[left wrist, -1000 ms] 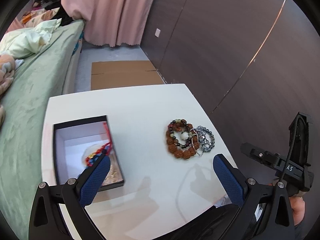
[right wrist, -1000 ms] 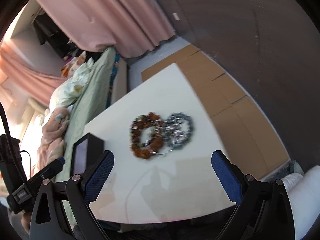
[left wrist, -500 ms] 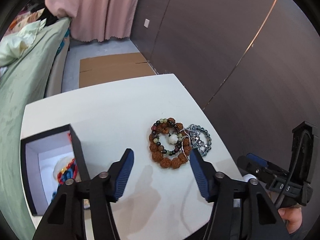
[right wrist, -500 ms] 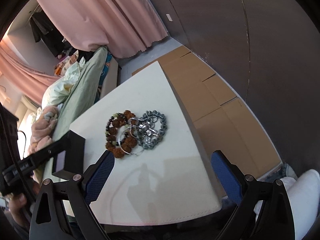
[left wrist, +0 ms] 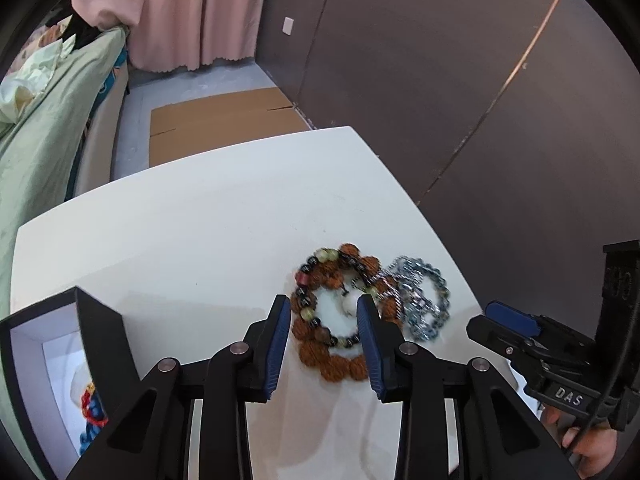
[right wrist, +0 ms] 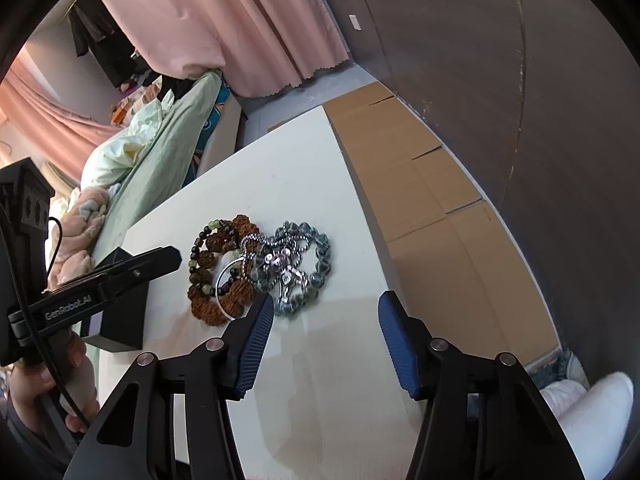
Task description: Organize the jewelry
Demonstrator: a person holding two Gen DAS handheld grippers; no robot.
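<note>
A pile of jewelry lies on the white table [left wrist: 200, 208]: a brown seed-bead bracelet [left wrist: 336, 364], a dark mixed-bead bracelet [left wrist: 304, 296] and a silver-grey bead chain [left wrist: 424, 300]. My left gripper [left wrist: 322, 316] is open with its jaws narrowed, hovering over the brown bracelet's near side. A black jewelry box [left wrist: 100, 344] at the left holds red and blue beads [left wrist: 90, 408]. My right gripper [right wrist: 326, 312] is open just in front of the silver chain [right wrist: 296, 264]; the brown bracelet [right wrist: 212, 308] lies to its left.
Flattened cardboard [left wrist: 224, 116] lies on the floor beyond the table. A bed with a green cover [left wrist: 44, 128] stands to the left, and a dark wall panel [left wrist: 460, 80] to the right. The table's right edge [right wrist: 360, 200] runs close to the jewelry.
My left gripper moved right from the box toward the bracelets and narrowed its jaws. My right gripper moved closer to the silver chain and its jaws narrowed.
</note>
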